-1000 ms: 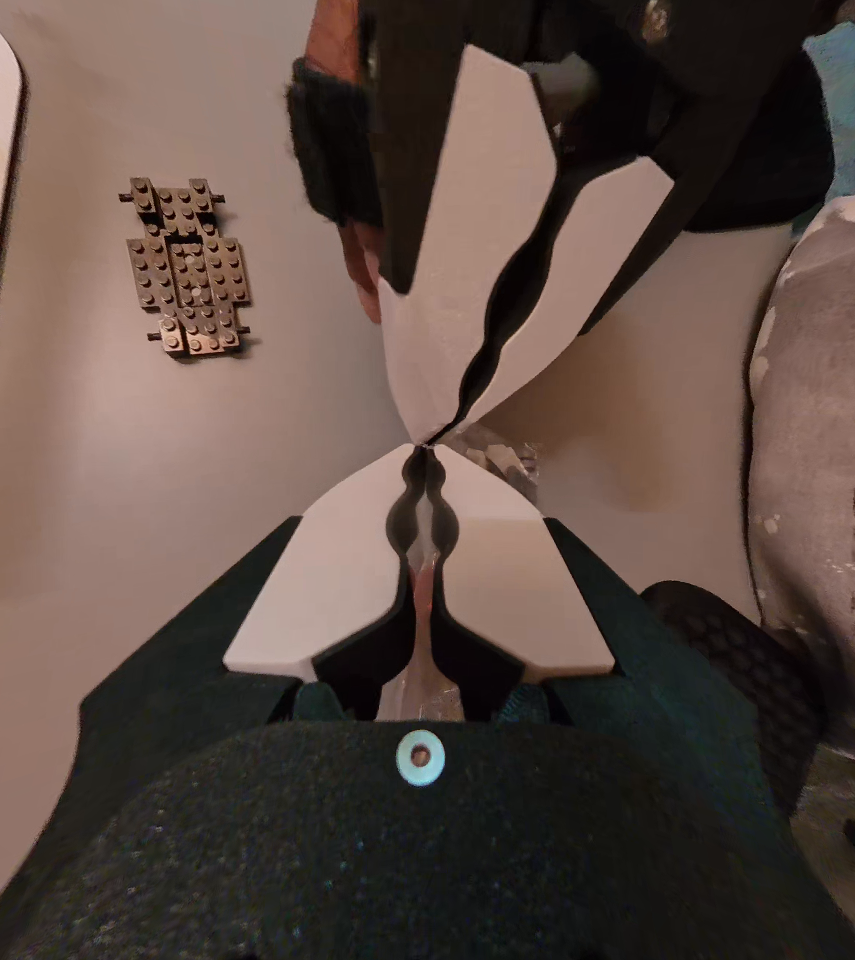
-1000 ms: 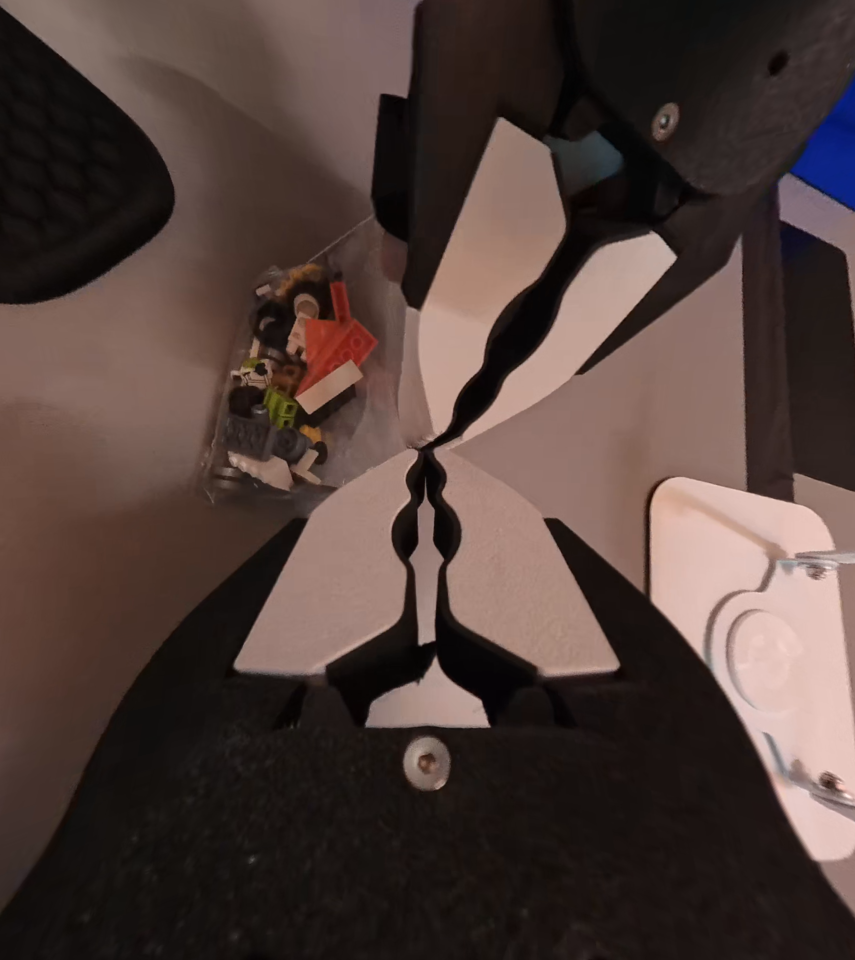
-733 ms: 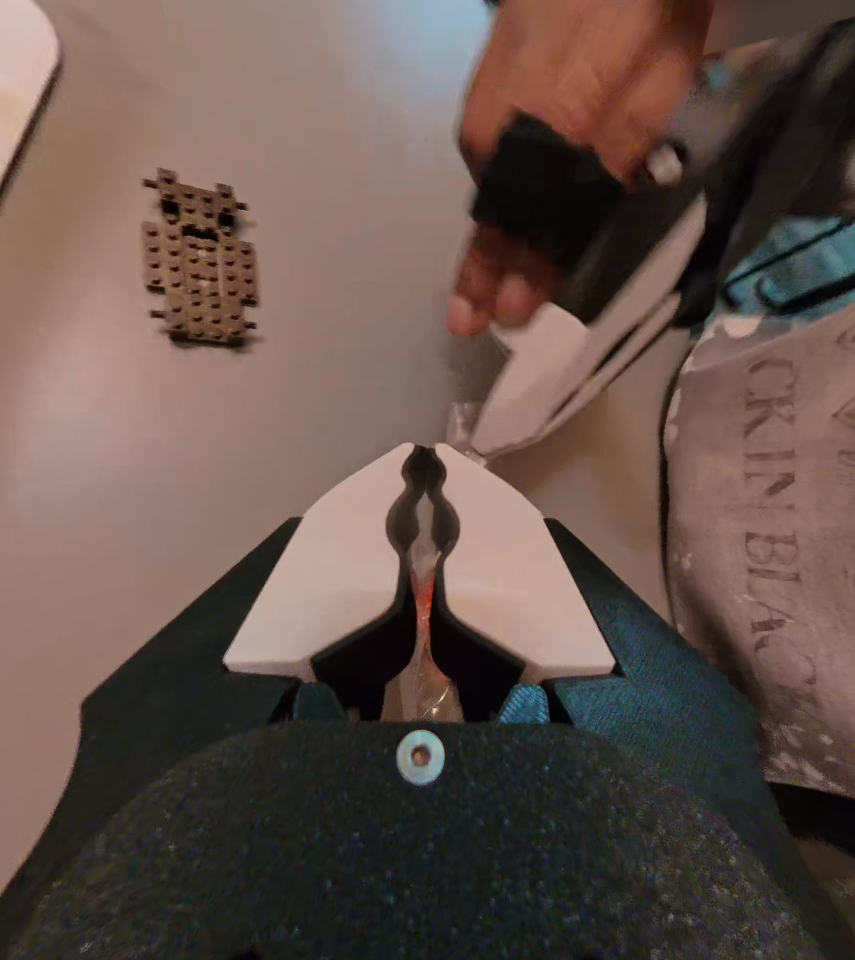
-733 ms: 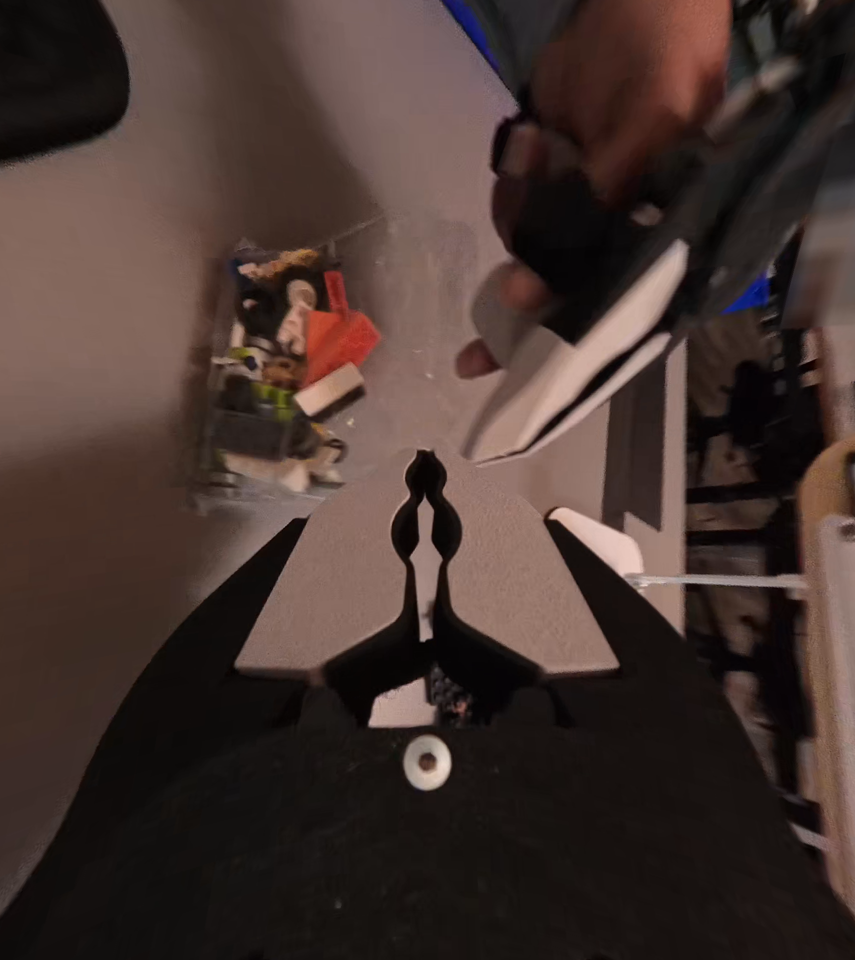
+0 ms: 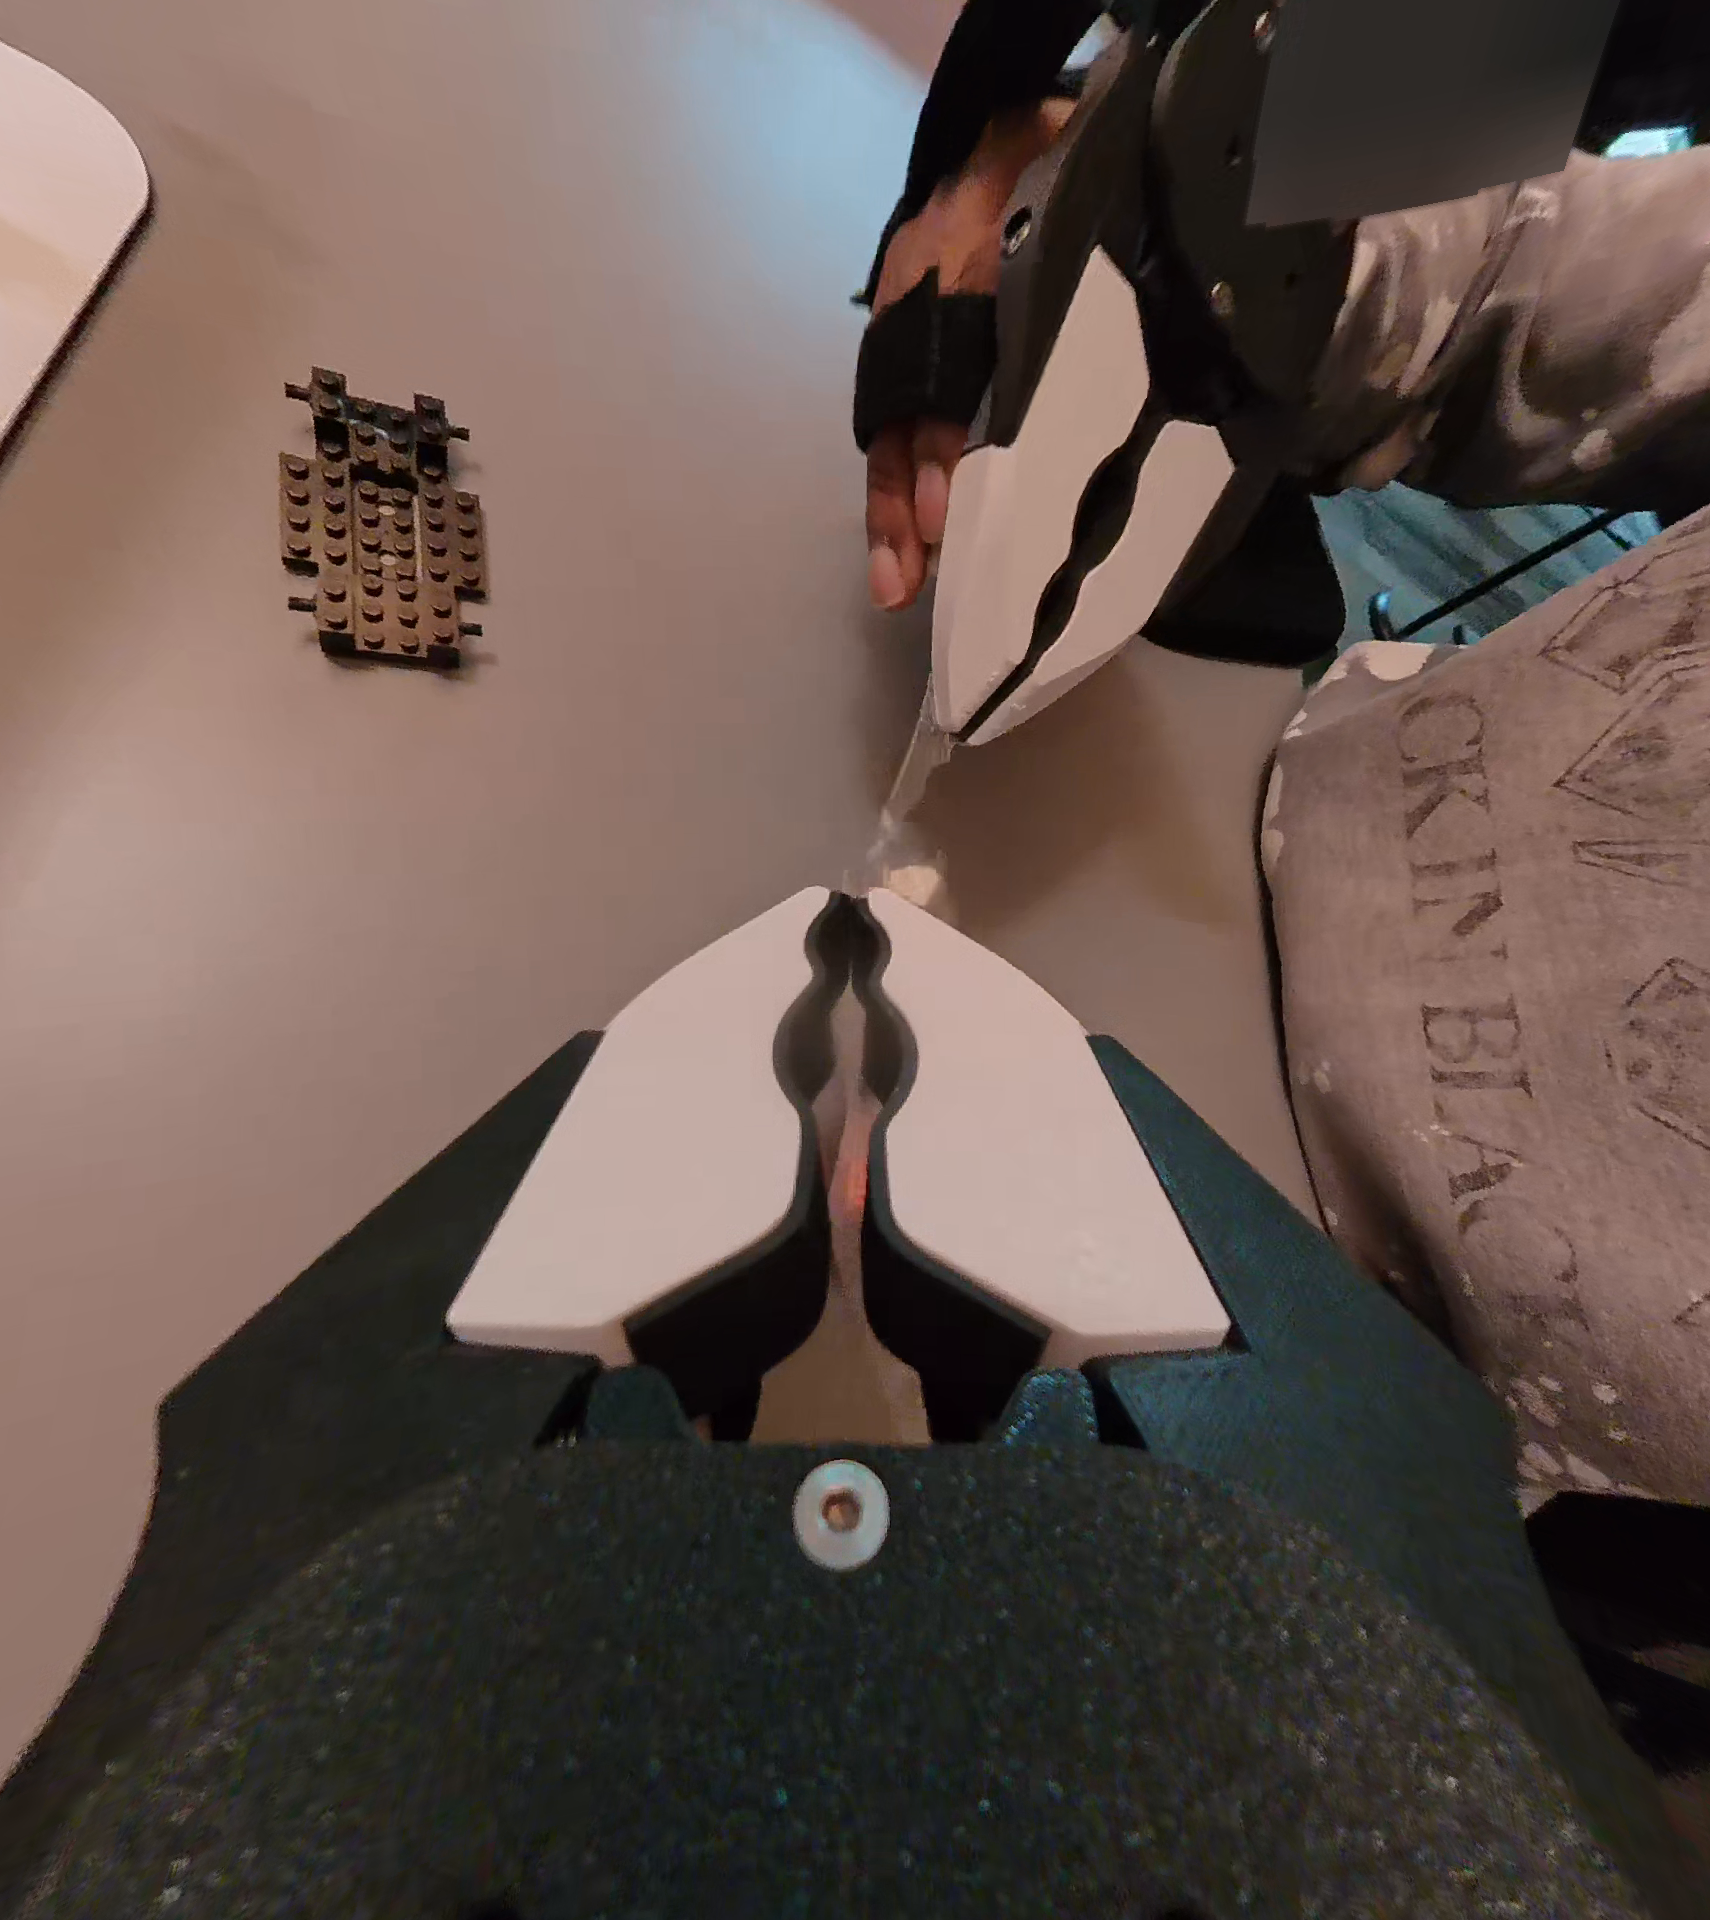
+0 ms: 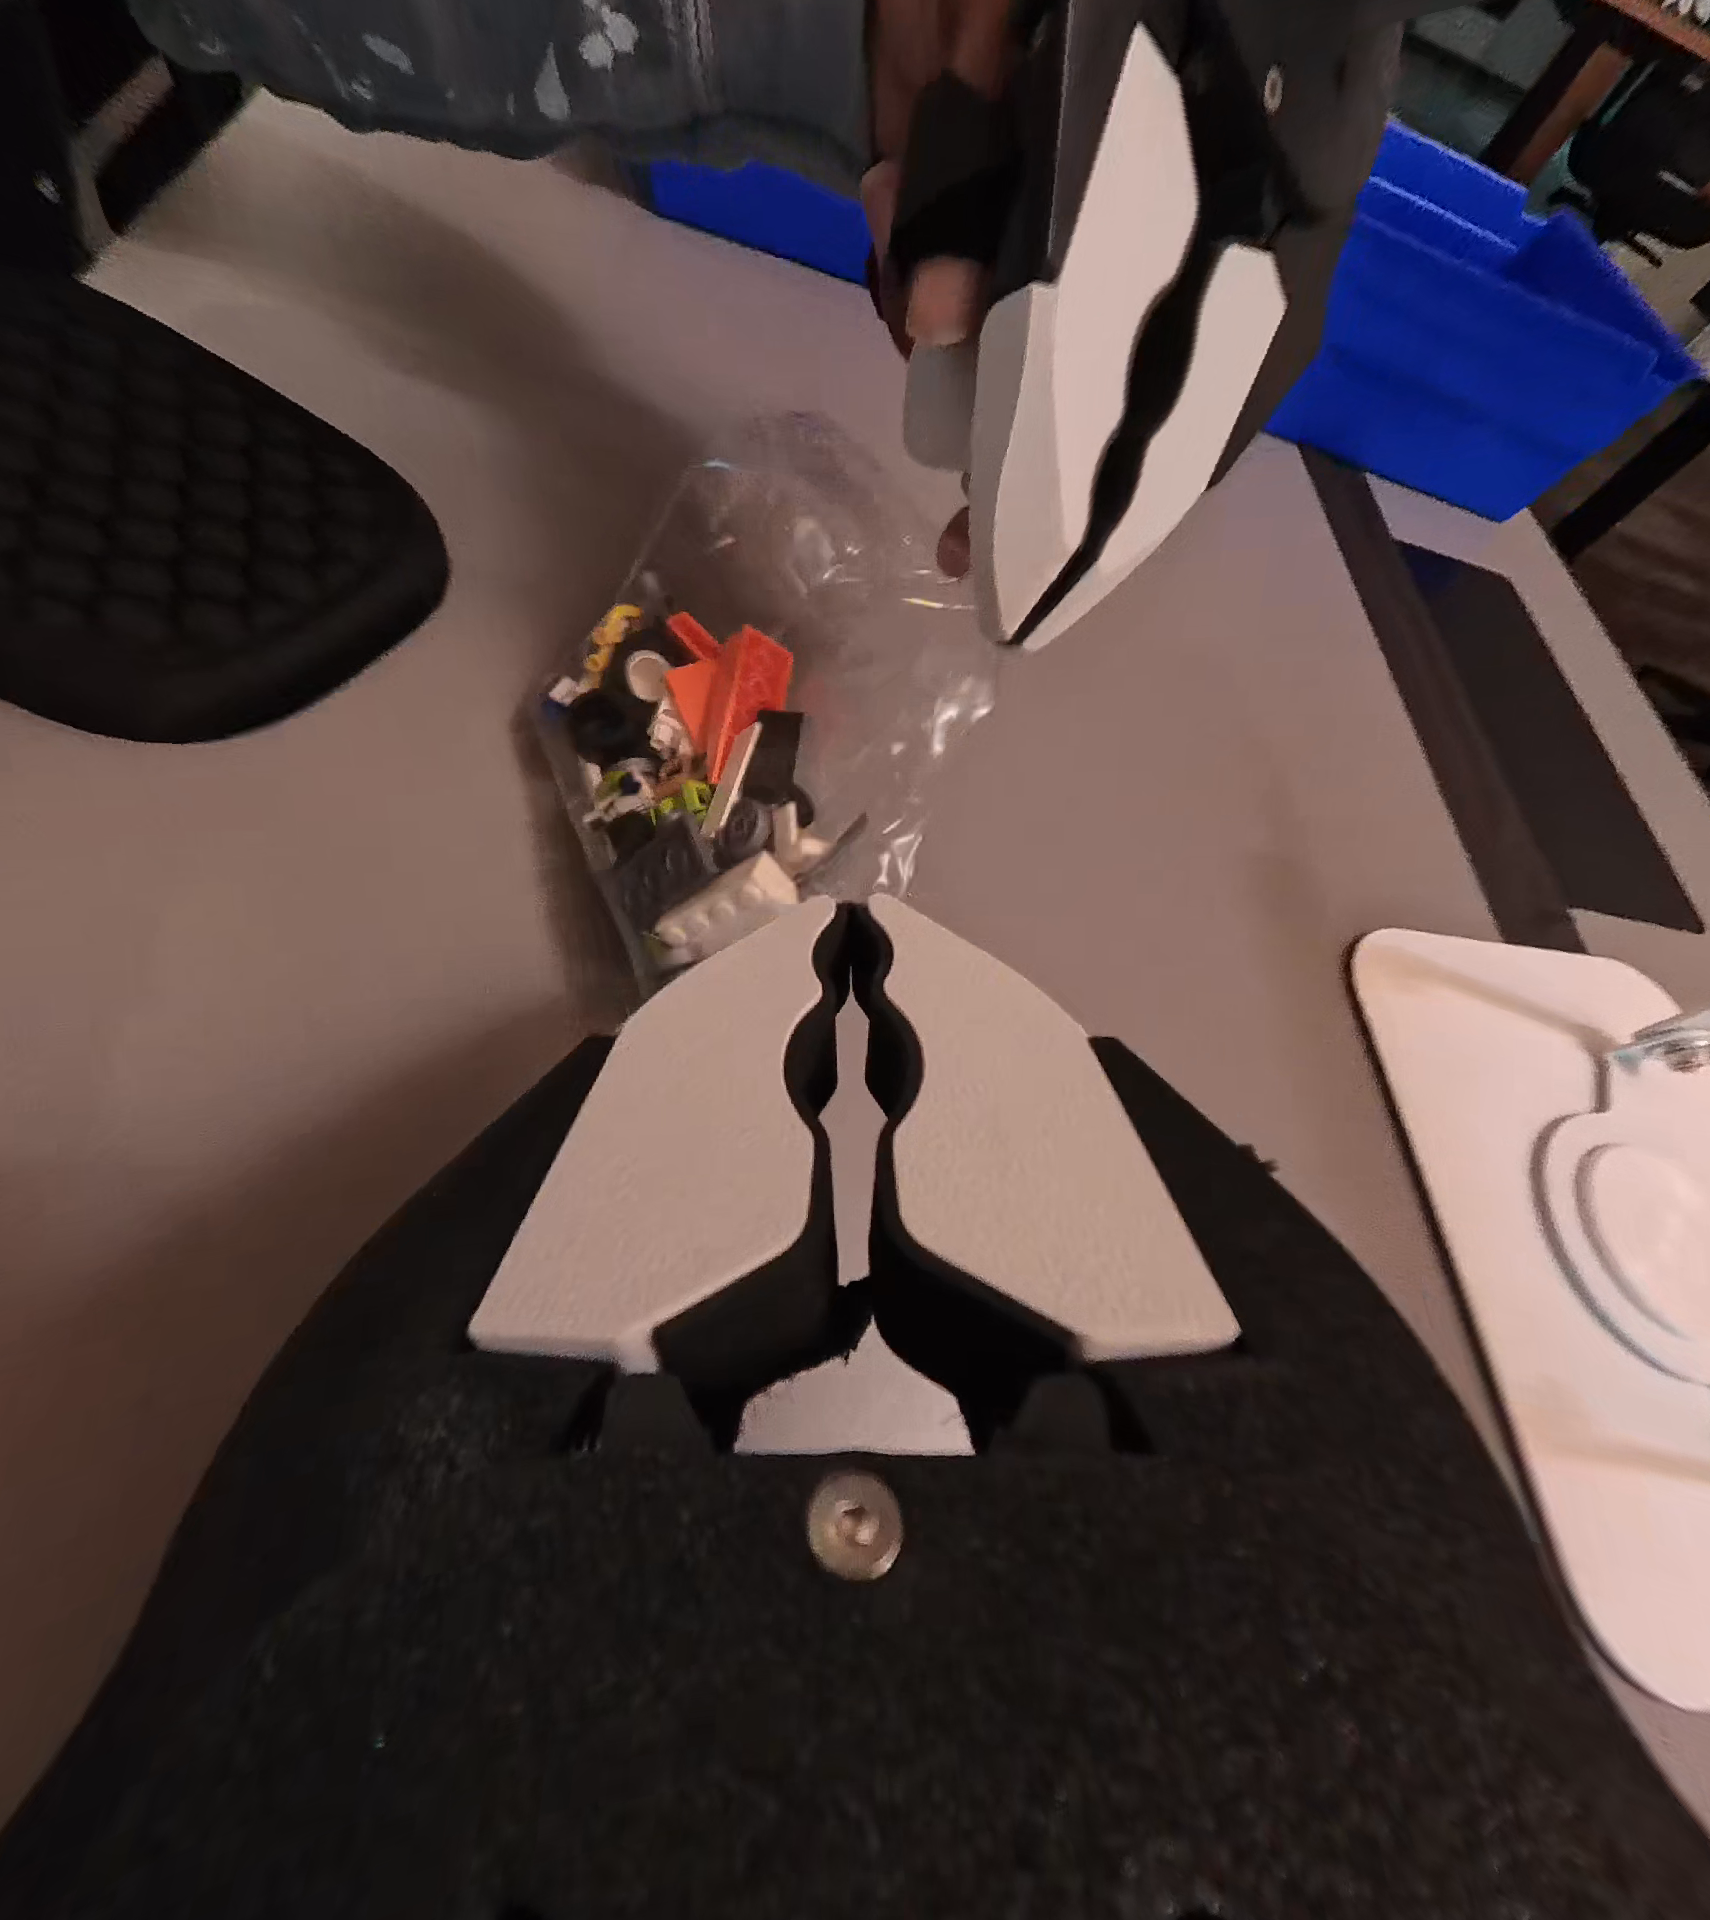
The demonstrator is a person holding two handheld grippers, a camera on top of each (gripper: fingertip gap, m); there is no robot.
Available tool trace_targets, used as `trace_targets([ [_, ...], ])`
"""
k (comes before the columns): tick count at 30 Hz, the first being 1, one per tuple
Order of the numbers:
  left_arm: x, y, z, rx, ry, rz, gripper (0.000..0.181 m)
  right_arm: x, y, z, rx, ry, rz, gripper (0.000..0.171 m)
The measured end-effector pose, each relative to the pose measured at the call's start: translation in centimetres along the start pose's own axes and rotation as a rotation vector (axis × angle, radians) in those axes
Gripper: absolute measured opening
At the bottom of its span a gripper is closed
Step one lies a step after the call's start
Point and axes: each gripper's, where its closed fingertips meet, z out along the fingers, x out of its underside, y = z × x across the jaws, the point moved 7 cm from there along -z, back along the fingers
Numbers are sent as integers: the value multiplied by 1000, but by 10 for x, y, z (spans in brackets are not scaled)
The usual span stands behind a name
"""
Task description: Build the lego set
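1. In the left wrist view the left gripper [image 5: 849, 902] sits at the centre of the frame, its white fingers pressed together at the tips on a twisted edge of the clear plastic bag [image 5: 908, 800].
2. That strip of film runs up and to the right to the right gripper [image 5: 955, 727], in the upper right of this view, whose fingers are likewise closed on the film; a gloved hand [image 5: 918, 343] holds it.
3. In the right wrist view the right gripper [image 6: 851, 909] is at the centre, tips closed on the near edge of the bag [image 6: 830, 623].
4. The bag lies just above centre in that view, stretched between the two grippers, with loose lego pieces [image 6: 685, 769] in orange, white, black, grey and lime gathered at its lower left.
5. The left gripper [image 6: 1022, 634] comes down from the top of this frame, tips shut on the bag's far edge.
6. A dark studded lego base [image 5: 383, 520] lies flat on the grey surface [image 5: 207, 883] in the upper left of the left wrist view, well apart from both grippers.
7. A white plate [image 6: 1516, 1195] rests at the right edge of the right wrist view, a black mesh pad [image 6: 103, 520] at upper left, and a blue bin [image 6: 1453, 312] at upper right.
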Motion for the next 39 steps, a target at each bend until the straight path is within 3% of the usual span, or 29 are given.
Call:
trace_targets([
  [11,3,-6,-6,-28,-52,-1,1,1,21,3,-69,-70,112,0],
  [19,8,0,-19,-64,-136,-24,0,17,52,23,-166,34,94,0],
  [32,11,-25,-24,-41,-185,84,0,15,24,0,-88,17,180,0],
  [35,10,-34,-22,-32,-189,111,0,10,26,-3,-135,15,214,43],
  [39,8,-44,-19,-22,-184,146,0,-8,24,-13,-187,-6,182,60],
])
